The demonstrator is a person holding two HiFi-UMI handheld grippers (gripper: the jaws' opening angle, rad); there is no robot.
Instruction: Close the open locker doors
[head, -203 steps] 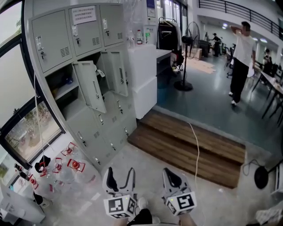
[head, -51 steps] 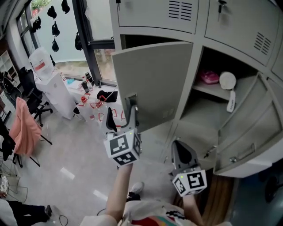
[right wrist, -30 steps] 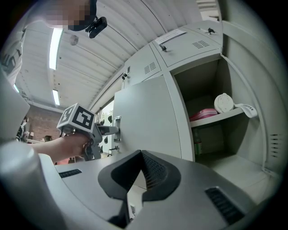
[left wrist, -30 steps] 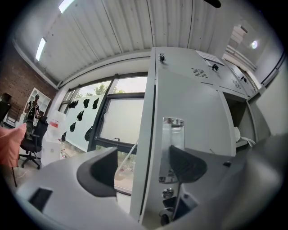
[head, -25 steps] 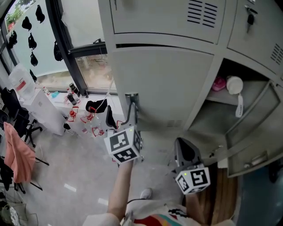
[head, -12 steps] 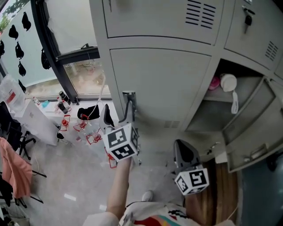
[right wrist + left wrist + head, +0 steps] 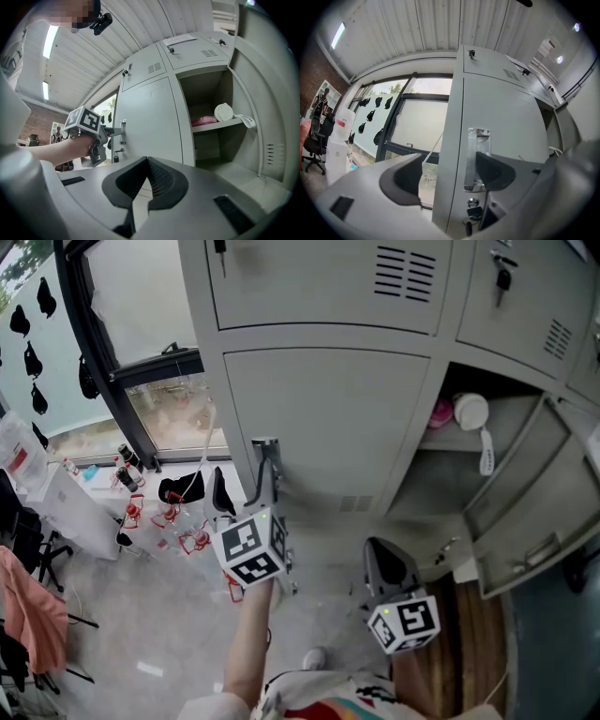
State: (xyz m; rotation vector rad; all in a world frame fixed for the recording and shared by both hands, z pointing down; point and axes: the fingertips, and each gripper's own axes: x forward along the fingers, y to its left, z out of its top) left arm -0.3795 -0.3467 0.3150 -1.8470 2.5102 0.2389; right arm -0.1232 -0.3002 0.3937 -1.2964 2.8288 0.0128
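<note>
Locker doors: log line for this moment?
left claw open, at door handle | left locker door flush | right claw shut, empty | middle locker door open

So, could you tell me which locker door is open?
The door right of the left claw: it hangs ajar, baring a shelf; the others in view are shut.

The locker bank (image 7: pixel 412 334) fills the upper centre and right of the head view, and a window (image 7: pixel 141 324) stands to its left, at upper left. At frame centre is a closed door (image 7: pixel 328 418), with its latch plate (image 7: pixel 265 457) at its left edge. The left gripper (image 7: pixel 246 486) is just before that plate, which stands between its jaws. Right of the closed door is an open compartment (image 7: pixel 469 474), where 2 small items (image 7: pixel 471 411) sit side by side on a shelf (image 7: pixel 448 433). The open door (image 7: pixel 530 512) hangs at the right edge. The right gripper (image 7: pixel 386 563) is at lower centre right, below the compartment. Bottles (image 7: pixel 125 465) stand on the floor (image 7: pixel 141 615) at left.
</note>
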